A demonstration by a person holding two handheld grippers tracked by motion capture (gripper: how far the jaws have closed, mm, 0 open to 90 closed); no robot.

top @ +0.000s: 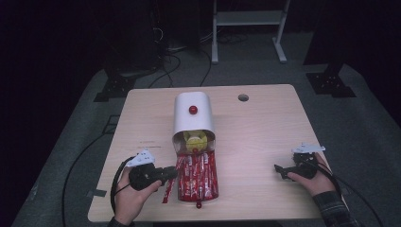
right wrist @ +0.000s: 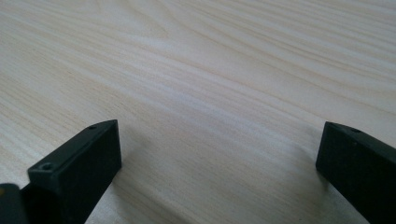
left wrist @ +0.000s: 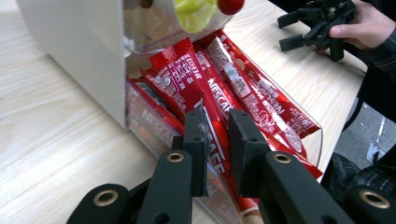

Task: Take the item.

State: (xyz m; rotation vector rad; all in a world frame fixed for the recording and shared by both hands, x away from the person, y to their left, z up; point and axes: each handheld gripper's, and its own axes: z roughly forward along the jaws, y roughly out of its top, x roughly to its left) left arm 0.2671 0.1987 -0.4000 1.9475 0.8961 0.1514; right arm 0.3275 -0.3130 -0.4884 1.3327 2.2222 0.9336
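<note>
Between left tool [left wrist: 215, 140] jaws, red "NESCAFE" stick [left wrist: 212, 121] from clear tray [left wrist: 306, 123]

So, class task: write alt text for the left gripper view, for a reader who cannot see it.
The left tool is closed on a red Nescafe stick lying in a clear drawer pulled out of a white dispenser on a wooden table. Farther off, a hand holds the right tool, jaws apart.

The high view looks forward and down over the whole tabletop [top: 265, 142]; both gripper views sit close above that same tabletop, each looking along its own fingers
</note>
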